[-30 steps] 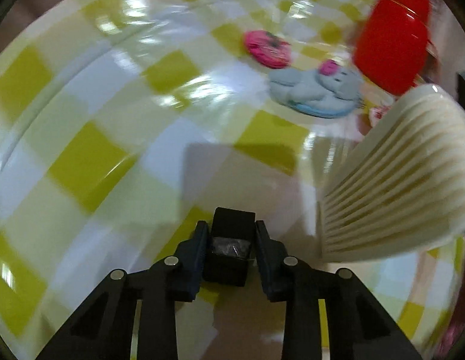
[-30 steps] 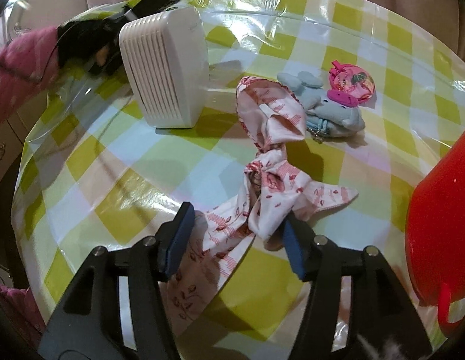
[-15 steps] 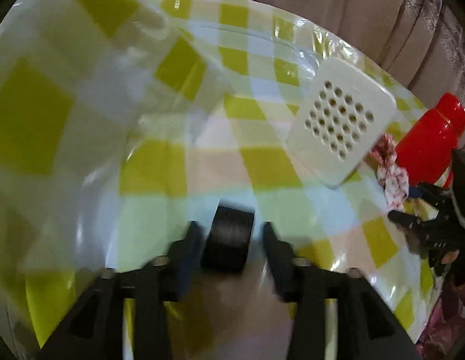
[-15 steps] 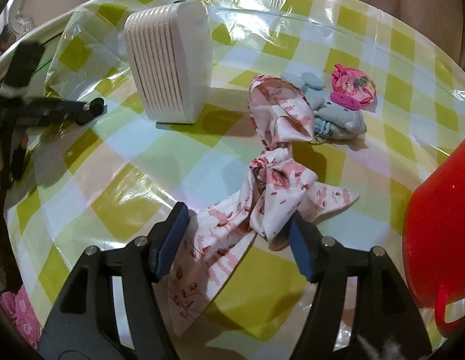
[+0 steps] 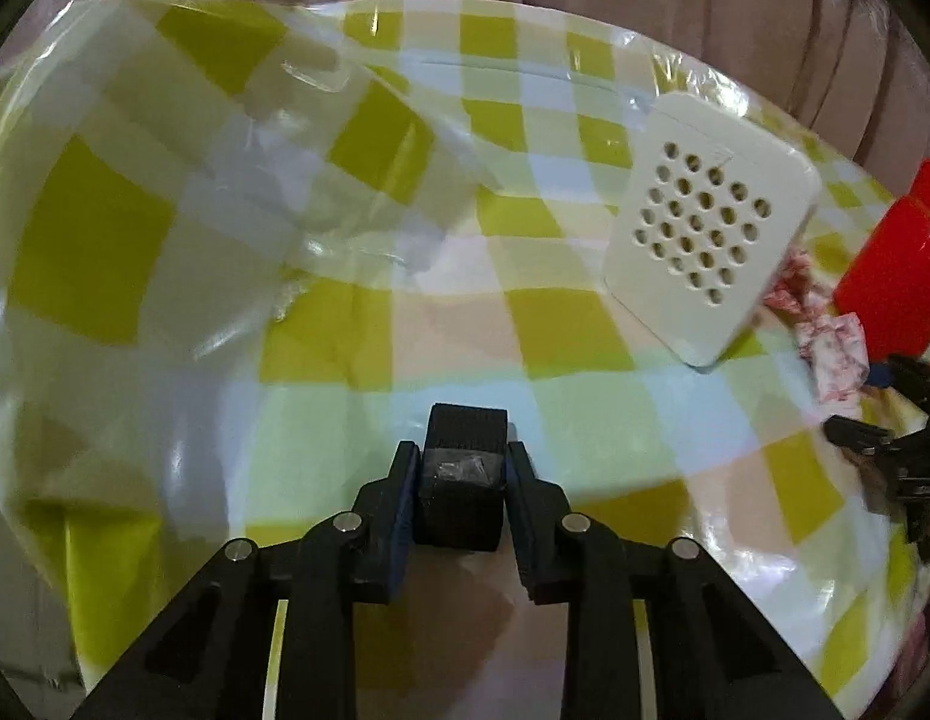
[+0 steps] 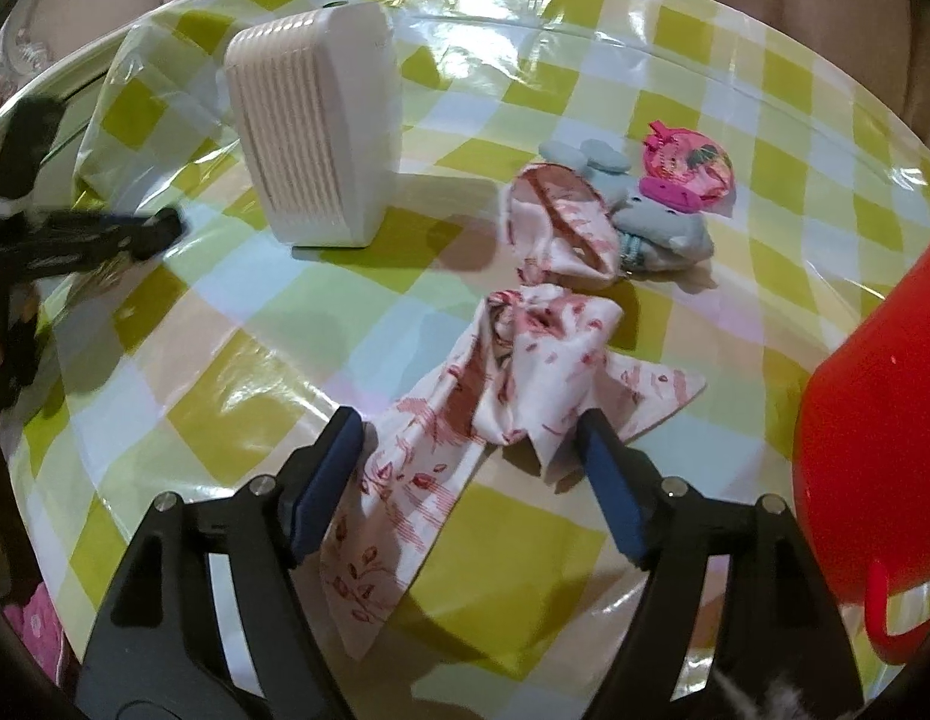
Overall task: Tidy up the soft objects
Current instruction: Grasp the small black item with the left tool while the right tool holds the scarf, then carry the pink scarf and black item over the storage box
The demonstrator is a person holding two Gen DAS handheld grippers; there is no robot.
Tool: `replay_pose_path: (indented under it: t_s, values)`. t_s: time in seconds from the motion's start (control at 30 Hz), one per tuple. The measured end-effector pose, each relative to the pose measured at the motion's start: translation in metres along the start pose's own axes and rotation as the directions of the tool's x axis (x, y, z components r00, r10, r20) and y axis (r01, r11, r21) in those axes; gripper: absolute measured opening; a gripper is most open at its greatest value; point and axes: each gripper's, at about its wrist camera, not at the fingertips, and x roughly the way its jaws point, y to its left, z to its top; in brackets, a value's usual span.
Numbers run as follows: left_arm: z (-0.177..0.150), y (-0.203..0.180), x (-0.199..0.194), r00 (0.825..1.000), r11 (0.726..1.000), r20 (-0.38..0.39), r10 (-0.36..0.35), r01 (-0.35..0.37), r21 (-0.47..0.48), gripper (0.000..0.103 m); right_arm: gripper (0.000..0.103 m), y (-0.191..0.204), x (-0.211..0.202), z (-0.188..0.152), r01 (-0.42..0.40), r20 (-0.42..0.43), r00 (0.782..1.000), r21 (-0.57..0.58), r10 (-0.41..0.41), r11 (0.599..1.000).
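A white cloth with a red leaf print (image 6: 525, 360) lies crumpled on the checked table. My right gripper (image 6: 470, 420) stands over its near end, jaws opening, with the cloth between them but the pads not pressing on it. Behind the cloth lie a grey plush toy (image 6: 663, 234) and a round pink pouch (image 6: 687, 171). My left gripper (image 5: 462, 450) hovers over the left part of the table, closing on a small black block (image 5: 465, 420) that sits between its pads.
A white slatted box (image 6: 315, 132) stands upright at the back left, its perforated side (image 5: 705, 228) showing in the left wrist view. A red plastic container (image 6: 873, 450) fills the right edge. The yellow-checked plastic tablecloth (image 5: 357, 324) is wrinkled at its far left.
The left gripper swung away from the plush toy and pouch toward the table's left side, widened around the black block, then closed on it again. The right jaws spread wider around the cloth.
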Motion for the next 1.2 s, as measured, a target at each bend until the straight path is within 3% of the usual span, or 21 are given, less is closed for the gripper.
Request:
replay_pose_path:
  t_s: [0.07, 0.27, 0.4, 0.5, 0.57, 0.63, 0.67, 0.7, 0.93, 1.2]
  values:
    - [-0.015, 0.001, -0.016, 0.997, 0.996, 0.026, -0.066, 0.067, -0.060, 0.029, 0.077, -0.004, -0.005, -0.003, 0.014, 0.010, 1.000, 0.044, -0.015, 0.999]
    - [-0.074, -0.014, -0.067, 0.982, 0.971, 0.136, -0.135, 0.158, -0.177, 0.029, 0.083, -0.004, -0.027, -0.001, 0.054, 0.125, 0.990, 0.110, -0.068, 0.993]
    - [-0.091, -0.022, -0.085, 0.972, 0.954, 0.181, -0.147, 0.188, -0.232, 0.029, 0.085, -0.003, -0.009, 0.024, 0.070, 0.069, 0.995, 0.111, -0.078, 0.991]
    - [-0.087, -0.035, -0.096, 0.967, 0.962, 0.211, -0.139, 0.182, -0.202, 0.029, 0.085, -0.005, 0.018, 0.038, 0.113, 0.000, 0.993, 0.112, -0.114, 0.987]
    - [-0.081, -0.046, -0.101, 0.964, 0.969, 0.230, -0.136, 0.178, -0.171, 0.029, 0.087, -0.012, 0.032, 0.038, 0.100, -0.037, 0.995, 0.146, -0.096, 0.984]
    - [-0.080, -0.055, -0.106, 0.961, 0.976, 0.245, -0.126, 0.165, -0.145, 0.029, 0.073, -0.011, 0.029, 0.038, 0.102, -0.027, 0.995, 0.135, -0.099, 0.986]
    - [-0.079, -0.057, -0.107, 0.960, 0.977, 0.252, -0.124, 0.162, -0.137, 0.029, 0.041, -0.009, 0.024, 0.036, 0.094, -0.010, 0.996, 0.125, -0.094, 0.988]
    - [-0.080, -0.059, -0.110, 0.958, 0.978, 0.258, -0.123, 0.161, -0.133, 0.029, 0.027, -0.007, 0.020, 0.033, 0.080, 0.001, 0.997, 0.111, -0.080, 0.991]
    - [-0.082, -0.073, -0.121, 0.943, 0.988, 0.320, -0.094, 0.127, -0.083, 0.029, 0.025, 0.022, -0.022, -0.014, 0.016, 0.037, 0.999, 0.043, -0.017, 0.999]
    - [-0.081, -0.112, -0.128, 0.943, 0.994, 0.315, -0.105, 0.097, 0.040, 0.029, 0.025, 0.044, -0.084, -0.057, -0.075, 0.072, 0.995, 0.020, 0.073, 0.997]
